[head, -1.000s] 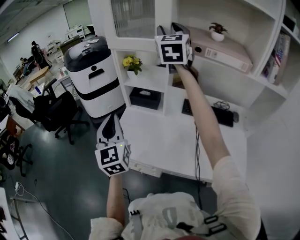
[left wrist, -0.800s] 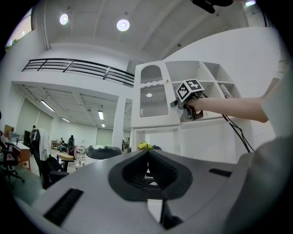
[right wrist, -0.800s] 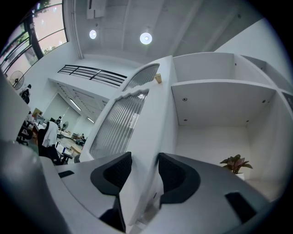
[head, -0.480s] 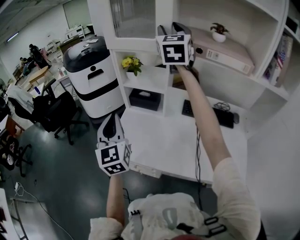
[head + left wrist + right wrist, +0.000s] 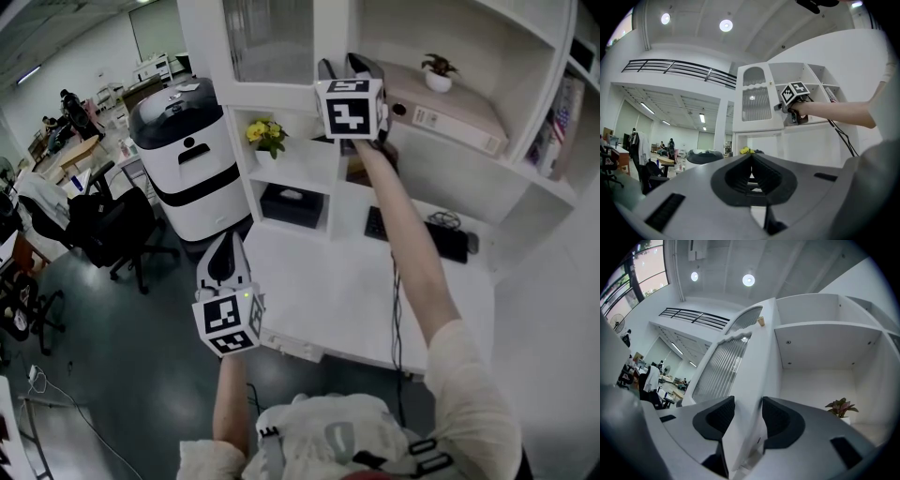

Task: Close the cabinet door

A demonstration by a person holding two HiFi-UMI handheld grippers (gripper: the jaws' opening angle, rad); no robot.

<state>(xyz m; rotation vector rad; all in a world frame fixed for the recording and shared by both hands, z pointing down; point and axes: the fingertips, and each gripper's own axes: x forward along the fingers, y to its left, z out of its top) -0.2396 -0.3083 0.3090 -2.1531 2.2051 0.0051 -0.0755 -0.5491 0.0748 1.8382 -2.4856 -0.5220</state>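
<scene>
Cabinet door (image 5: 272, 42), the one with ribbed glass, stands swung out from the white cabinet (image 5: 487, 37), so the compartment with the small potted plant (image 5: 436, 67) is uncovered beside it. Your right gripper (image 5: 343, 66) is raised to the free edge of the door, and the right gripper view shows why. Its jaws are closed on this edge, one pad on the glass side and one on the inner side, with the white frame pinched between them. Such a hold lets you guide the swing from the far end, where the door turns most easily. Your left gripper (image 5: 223, 248) hangs low near the edge of the tabletop (image 5: 328, 281), well apart from the door. Its jaws are pressed together with nothing between them, so it seems only parked out of the way. I judge the closing is just at its beginning. The door must be led across the open compartment to the cabinet front, and you should let go before the jaws get trapped between frame and shelf.
</scene>
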